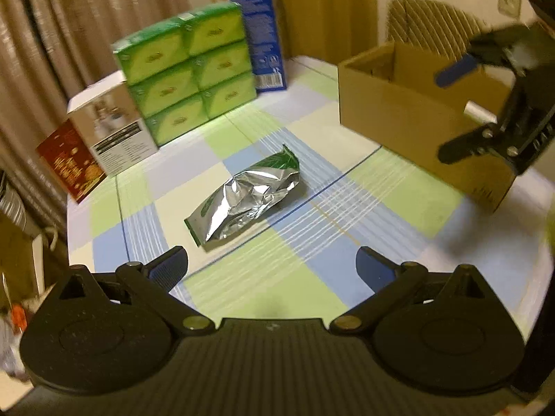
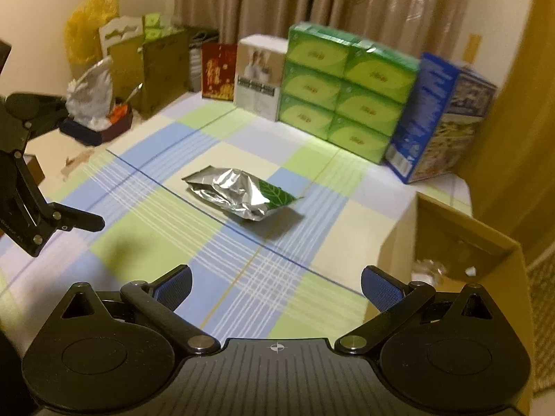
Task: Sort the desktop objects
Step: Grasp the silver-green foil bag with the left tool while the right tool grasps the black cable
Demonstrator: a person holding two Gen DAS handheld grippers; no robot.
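Lying crumpled on checked cloth (image 1: pixel 347 260): foil pouch (image 1: pixel 248 196); both tongs (image 1: pixel 272 265) (image 2: pixel 275 286) spread, empty.

My left black two-finger gripper with blue pads (image 1: pixel 272 265) hangs with its jaws spread wide and empty; my right black gripper with blue pads (image 2: pixel 276 284) is likewise parted, gripping nothing.

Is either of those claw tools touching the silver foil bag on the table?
Apart. In both wrist views the foil bag lies alone on the tablecloth, with bare cloth between it and the open left gripper and right gripper.
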